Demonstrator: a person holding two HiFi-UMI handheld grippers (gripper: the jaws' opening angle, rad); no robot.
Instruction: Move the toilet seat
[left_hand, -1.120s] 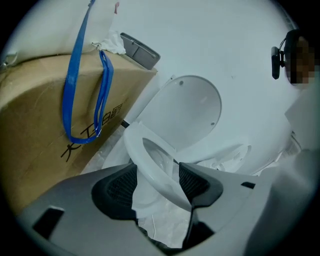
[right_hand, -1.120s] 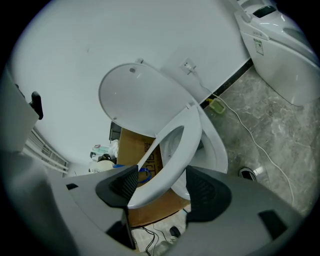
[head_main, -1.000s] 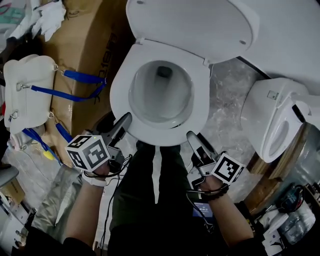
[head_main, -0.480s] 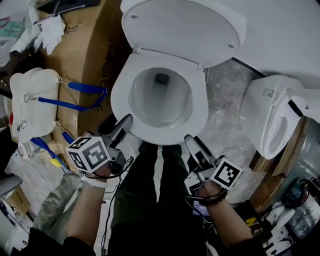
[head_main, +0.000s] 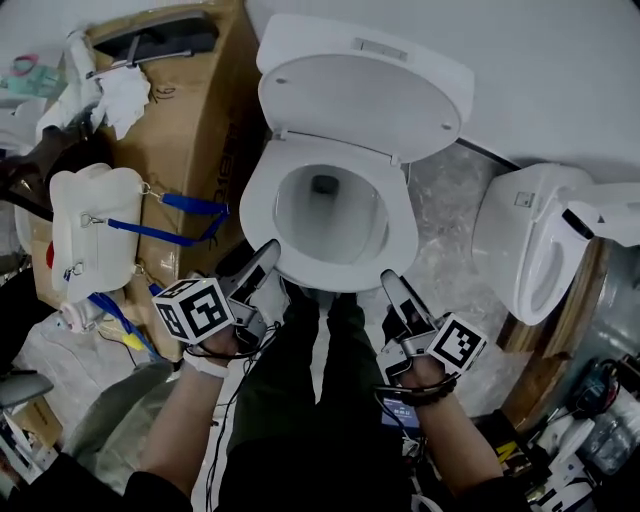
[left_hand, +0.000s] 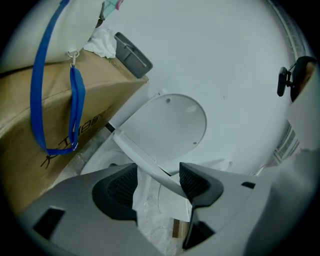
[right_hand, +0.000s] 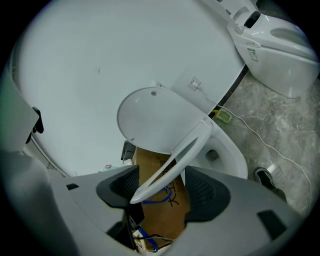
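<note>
1. The toilet seat (right_hand: 187, 145) tilts just above the toilet bowl (right_hand: 232, 156), with the lid (head_main: 365, 95) raised behind.
2. The left gripper (left_hand: 159, 184) has its fingers spread, the seat's front edge between them.
3. The right gripper (right_hand: 161, 189) is likewise released around that edge.

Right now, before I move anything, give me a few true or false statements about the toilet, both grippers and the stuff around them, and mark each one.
1. The toilet lid stands raised behind the bowl. True.
2. The left gripper is clamped shut with nothing in it. False: its jaws are apart, and the toilet seat edge runs between them.
3. A cardboard box stands beside the toilet on the person's left. True.
4. The right gripper reaches up to the lid. False: it is at the seat's front edge, jaws apart on either side of it.
5. The second toilet is on the person's left. False: it is on the right.
</note>
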